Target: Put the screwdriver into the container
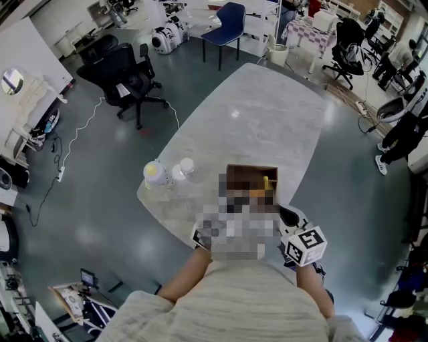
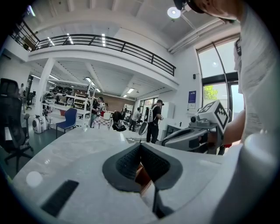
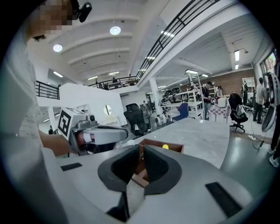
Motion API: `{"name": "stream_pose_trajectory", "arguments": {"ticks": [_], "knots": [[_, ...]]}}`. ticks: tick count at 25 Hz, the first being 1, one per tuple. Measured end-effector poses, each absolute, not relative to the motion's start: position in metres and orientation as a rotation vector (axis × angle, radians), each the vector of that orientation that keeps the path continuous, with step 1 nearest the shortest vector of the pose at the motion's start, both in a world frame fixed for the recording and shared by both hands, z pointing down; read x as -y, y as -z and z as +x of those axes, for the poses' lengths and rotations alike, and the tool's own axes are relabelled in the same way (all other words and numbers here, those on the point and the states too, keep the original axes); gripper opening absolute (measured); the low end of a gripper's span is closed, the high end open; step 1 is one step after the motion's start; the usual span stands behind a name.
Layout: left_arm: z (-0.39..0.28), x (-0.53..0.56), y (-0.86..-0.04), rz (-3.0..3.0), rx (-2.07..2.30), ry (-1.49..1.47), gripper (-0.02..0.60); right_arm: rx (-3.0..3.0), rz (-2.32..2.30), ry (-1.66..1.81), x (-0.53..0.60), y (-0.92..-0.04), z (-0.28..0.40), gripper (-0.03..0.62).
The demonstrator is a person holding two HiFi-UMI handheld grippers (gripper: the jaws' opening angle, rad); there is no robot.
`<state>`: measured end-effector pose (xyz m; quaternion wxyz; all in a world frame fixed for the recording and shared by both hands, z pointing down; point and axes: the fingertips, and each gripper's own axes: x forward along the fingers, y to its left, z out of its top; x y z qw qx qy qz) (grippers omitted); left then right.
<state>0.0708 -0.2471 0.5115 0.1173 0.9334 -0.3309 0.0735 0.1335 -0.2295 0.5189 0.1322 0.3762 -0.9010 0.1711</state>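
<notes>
A brown wooden container (image 1: 239, 171) stands on the marble table (image 1: 254, 113) close to the person. The yellow handle of the screwdriver (image 1: 265, 182) sticks up inside it at the right, and shows again as the screwdriver (image 3: 165, 147) in the right gripper view. Both grippers hover at the table's near edge, mostly behind a mosaic patch. My left gripper (image 2: 140, 149) is shut with its pads touching and nothing between them. My right gripper (image 3: 141, 151) points at the container (image 3: 175, 148); a narrow slit stays between its pads and nothing is in it.
Two white lidded jars (image 1: 155, 174) (image 1: 183, 167) stand at the table's left edge beside the container. A black office chair (image 1: 127, 80) and a blue chair (image 1: 227, 20) stand on the floor beyond. People stand in the room's background.
</notes>
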Motion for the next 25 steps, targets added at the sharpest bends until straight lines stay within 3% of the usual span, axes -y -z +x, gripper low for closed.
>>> {"name": "stream_pose_trajectory", "arguments": {"ticks": [25], "knots": [[0.065, 0.242, -0.509, 2.729, 0.985, -0.179, 0.015, 2.633, 0.971, -0.487, 0.227, -0.519, 0.123, 0.011]]}}
